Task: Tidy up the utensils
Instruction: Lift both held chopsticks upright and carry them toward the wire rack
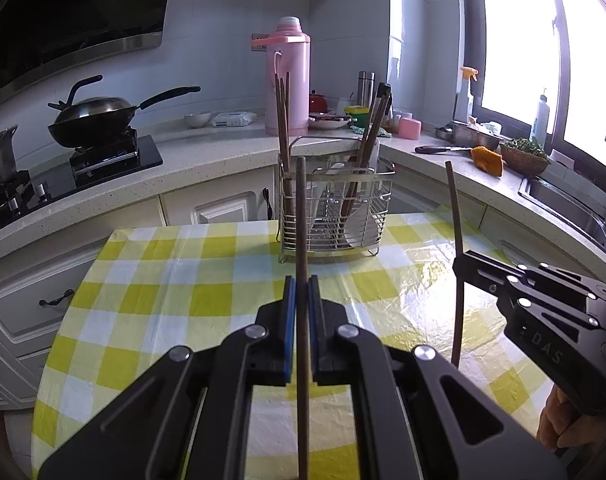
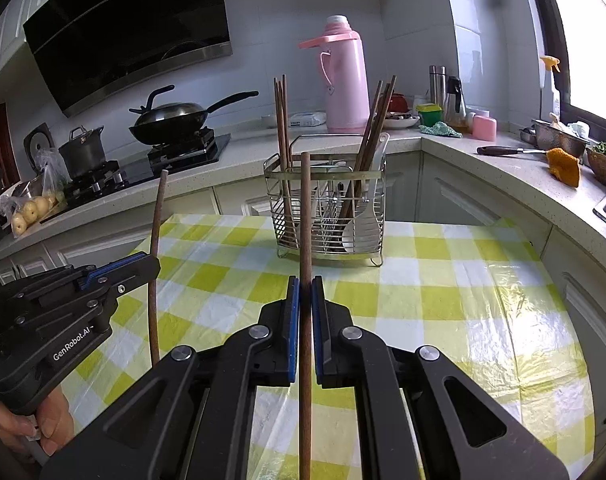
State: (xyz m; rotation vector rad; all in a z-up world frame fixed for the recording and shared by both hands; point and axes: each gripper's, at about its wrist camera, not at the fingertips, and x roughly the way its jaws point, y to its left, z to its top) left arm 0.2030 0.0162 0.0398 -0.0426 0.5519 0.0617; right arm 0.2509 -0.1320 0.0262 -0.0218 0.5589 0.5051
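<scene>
Wooden chopsticks stand upright, one pinched in each claw: the left claw [image 1: 301, 284] is clamped on the left chopstick [image 1: 301, 216], the right claw [image 2: 305, 285] on the right chopstick [image 2: 305, 216], both over the checked table [image 2: 443, 292], short of the wire utensil rack [image 2: 327, 208] beyond.
</scene>
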